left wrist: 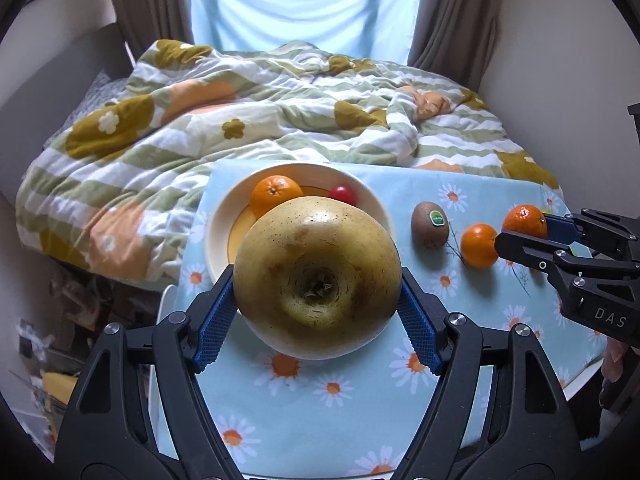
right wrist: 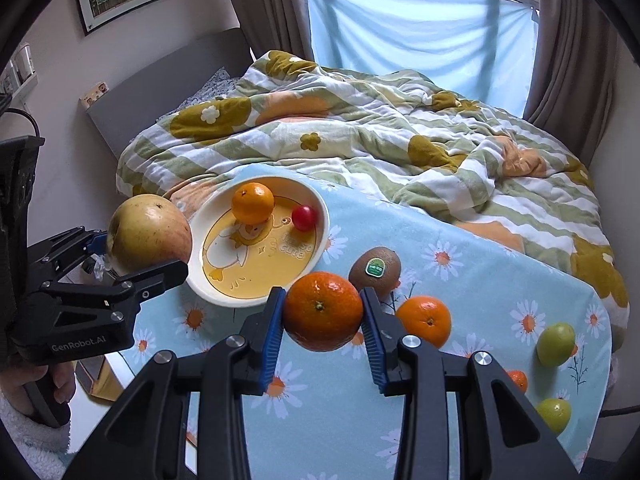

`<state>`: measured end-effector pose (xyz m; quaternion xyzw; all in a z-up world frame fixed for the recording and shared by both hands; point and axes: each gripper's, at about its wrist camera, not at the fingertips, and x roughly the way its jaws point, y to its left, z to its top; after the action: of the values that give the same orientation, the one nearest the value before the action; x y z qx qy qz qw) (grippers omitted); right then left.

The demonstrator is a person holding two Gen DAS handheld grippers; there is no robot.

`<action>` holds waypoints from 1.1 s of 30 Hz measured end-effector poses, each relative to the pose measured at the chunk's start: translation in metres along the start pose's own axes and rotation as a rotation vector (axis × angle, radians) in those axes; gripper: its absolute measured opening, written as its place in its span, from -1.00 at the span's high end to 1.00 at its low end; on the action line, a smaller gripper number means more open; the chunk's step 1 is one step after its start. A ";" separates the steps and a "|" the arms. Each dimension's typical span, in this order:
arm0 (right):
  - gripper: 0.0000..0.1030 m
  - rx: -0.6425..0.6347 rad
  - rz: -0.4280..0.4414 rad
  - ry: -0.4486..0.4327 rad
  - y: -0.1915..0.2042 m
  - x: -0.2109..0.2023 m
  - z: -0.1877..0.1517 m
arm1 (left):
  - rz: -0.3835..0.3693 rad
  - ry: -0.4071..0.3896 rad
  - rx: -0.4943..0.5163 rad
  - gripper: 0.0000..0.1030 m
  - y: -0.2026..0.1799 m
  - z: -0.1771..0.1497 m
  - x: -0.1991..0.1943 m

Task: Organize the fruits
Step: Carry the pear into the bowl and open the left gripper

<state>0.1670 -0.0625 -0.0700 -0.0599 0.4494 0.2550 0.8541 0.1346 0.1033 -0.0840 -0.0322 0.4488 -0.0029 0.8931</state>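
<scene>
My left gripper [left wrist: 318,300] is shut on a large yellow apple [left wrist: 318,276] and holds it above the table just in front of the yellow plate [left wrist: 218,224]. The plate holds an orange [left wrist: 276,194] and a small red tomato [left wrist: 343,195]. My right gripper [right wrist: 323,320] is shut on an orange [right wrist: 323,311], held above the table. A kiwi [right wrist: 375,270] with a green sticker and another orange [right wrist: 424,321] lie on the cloth behind it. The apple [right wrist: 150,234] and left gripper [right wrist: 132,256] show left of the plate [right wrist: 256,276] in the right wrist view.
Two green fruits [right wrist: 556,344] [right wrist: 554,414] and a small orange [right wrist: 518,380] lie at the right table edge. The table wears a blue daisy cloth [left wrist: 312,412]. A bed with a flowered quilt [left wrist: 256,112] lies right behind the table.
</scene>
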 end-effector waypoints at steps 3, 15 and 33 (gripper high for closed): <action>0.33 0.022 -0.015 0.004 0.011 0.009 0.007 | -0.014 0.011 0.016 -0.59 0.018 0.007 0.010; 0.33 0.121 -0.099 0.020 0.036 0.040 0.024 | -0.083 0.074 0.097 -0.59 0.065 0.024 0.064; 0.34 0.258 -0.203 0.049 0.034 0.061 0.026 | -0.173 0.075 0.147 -1.00 0.078 0.028 0.104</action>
<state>0.1975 -0.0010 -0.0987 -0.0009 0.4906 0.1061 0.8649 0.2171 0.1792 -0.1554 -0.0052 0.4760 -0.1142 0.8720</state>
